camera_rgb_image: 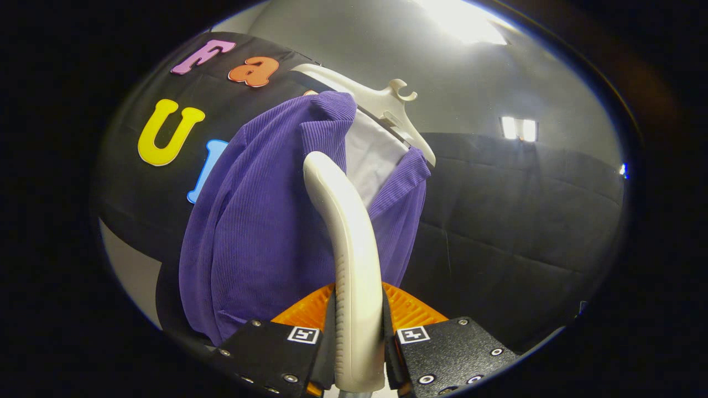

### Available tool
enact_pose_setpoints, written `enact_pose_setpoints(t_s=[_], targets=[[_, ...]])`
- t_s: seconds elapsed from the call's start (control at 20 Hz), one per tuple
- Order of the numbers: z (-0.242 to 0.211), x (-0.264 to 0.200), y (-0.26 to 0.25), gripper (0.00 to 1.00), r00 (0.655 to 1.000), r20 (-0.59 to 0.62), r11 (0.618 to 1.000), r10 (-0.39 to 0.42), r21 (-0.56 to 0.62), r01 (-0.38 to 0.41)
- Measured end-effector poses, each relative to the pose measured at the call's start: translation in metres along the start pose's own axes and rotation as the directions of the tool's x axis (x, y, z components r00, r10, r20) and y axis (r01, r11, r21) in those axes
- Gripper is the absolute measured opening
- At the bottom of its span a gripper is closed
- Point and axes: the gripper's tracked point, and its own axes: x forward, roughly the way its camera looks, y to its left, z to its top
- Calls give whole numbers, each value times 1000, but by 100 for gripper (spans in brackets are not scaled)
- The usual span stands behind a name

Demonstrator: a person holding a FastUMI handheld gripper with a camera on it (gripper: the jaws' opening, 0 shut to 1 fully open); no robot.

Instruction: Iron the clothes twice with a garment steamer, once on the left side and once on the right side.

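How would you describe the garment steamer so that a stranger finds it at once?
Find the purple ribbed jacket on the white hanger against the black cloth wall. In front of it rises the garment steamer, clamped between the tongs. Unlike its neighbours, it is a smooth, cream, curved handle.

We see a purple garment (260,221) with a fine ribbed, corduroy-like texture hanging open over a plain white lining (371,160), on a cream-white hanger (381,102). Before it rises the steamer (348,237), its curved handle an off-white, with rows of small ridges along one edge. The gripper (358,354) clamps that handle from both sides; we note small black-and-white square markers on its housing and a bright orange ridged piece (412,312) just behind. The booth wall (514,221) is black cloth, the ceiling (343,33) pale grey.
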Motion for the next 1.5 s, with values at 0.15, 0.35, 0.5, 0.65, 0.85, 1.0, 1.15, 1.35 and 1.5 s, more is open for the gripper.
enact_pose_setpoints(t_s=[0.15, 0.35, 0.5, 0.65, 0.85, 1.0, 1.15, 1.35, 1.5], targets=[[-14, -5, 3, 37, 1000, -25, 1000, 2, -14, -2], [-33, -8, 9, 37, 999, -45, 999, 6, -35, -7], [-45, -12, 10, 37, 998, -57, 997, 1, -80, -5], [-50, -14, 12, 37, 998, -61, 996, -1, -94, -5], [-81, -18, 21, 37, 992, -126, 994, 28, -106, -41], [-105, -21, 32, 37, 984, -175, 986, 45, -151, -72], [-123, -23, 38, 37, 978, -200, 979, 68, -175, -104], [-144, -28, 47, 37, 972, -225, 975, 72, -188, -115], [-158, -31, 47, 37, 965, -249, 973, 82, -189, -131]])
